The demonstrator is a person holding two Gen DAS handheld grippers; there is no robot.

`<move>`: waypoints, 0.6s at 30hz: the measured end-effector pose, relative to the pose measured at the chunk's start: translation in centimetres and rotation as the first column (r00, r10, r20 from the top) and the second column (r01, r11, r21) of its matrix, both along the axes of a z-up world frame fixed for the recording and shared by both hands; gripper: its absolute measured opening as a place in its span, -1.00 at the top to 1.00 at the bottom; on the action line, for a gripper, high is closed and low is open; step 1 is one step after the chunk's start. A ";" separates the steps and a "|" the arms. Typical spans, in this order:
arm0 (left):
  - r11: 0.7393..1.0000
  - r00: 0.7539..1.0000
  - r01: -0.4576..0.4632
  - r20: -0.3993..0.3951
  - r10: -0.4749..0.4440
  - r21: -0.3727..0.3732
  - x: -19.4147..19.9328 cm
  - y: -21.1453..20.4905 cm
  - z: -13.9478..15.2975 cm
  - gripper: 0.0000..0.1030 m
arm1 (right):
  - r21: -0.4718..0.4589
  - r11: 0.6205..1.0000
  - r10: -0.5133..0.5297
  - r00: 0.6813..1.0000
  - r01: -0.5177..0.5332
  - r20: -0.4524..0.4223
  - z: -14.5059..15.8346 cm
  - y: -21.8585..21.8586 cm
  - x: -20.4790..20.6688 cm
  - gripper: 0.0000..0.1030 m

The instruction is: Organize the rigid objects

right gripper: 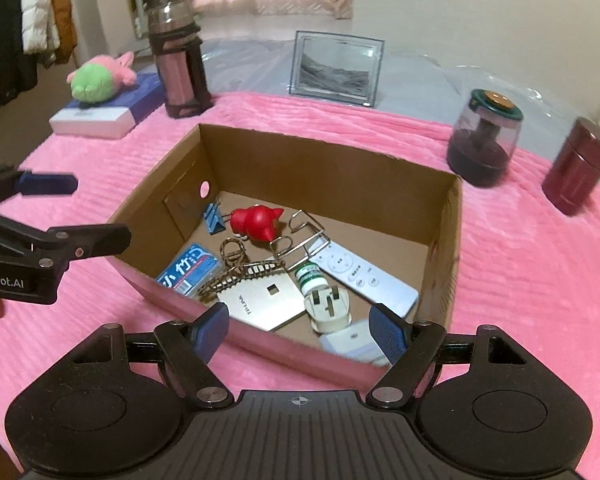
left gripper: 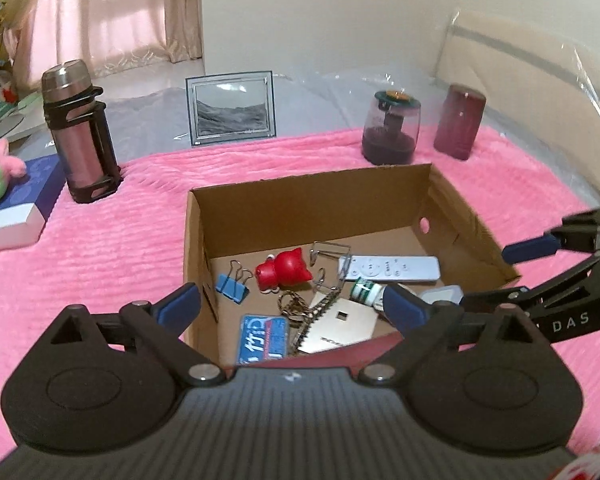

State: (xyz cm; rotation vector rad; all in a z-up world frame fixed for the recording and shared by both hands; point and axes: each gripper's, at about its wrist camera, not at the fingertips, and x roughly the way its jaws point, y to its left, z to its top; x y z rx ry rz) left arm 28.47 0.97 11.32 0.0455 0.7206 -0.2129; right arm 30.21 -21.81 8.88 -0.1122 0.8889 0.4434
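Cardboard box (right gripper: 328, 168) below both empty tools, left (left gripper: 291, 308), right (right gripper: 300, 330), spread wide.

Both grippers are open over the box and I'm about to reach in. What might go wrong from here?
The box is crowded: the white plug lies against the small bottle and the remote, so the right gripper may snag a neighbour. The left gripper hangs over the near wall; lowering it could crush the cardboard.
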 end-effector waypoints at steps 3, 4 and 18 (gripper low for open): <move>1.000 1.000 -0.019 0.019 0.019 -0.023 -1.6 -0.1 0.1 -0.87 | 0.028 1.000 -0.011 1.000 0.011 0.014 0.5 -0.6 -1.5 -0.44; 0.999 1.000 -0.023 0.021 0.023 -0.030 -2.1 -0.1 0.1 -0.88 | 0.035 0.999 -0.018 1.000 0.018 0.021 0.6 -0.8 -2.1 -0.44; 0.991 0.988 -0.125 0.086 0.129 -0.048 -8.9 -0.7 1.2 -0.96 | 0.107 0.989 -0.110 0.990 0.100 0.092 1.7 -2.1 -8.8 -0.44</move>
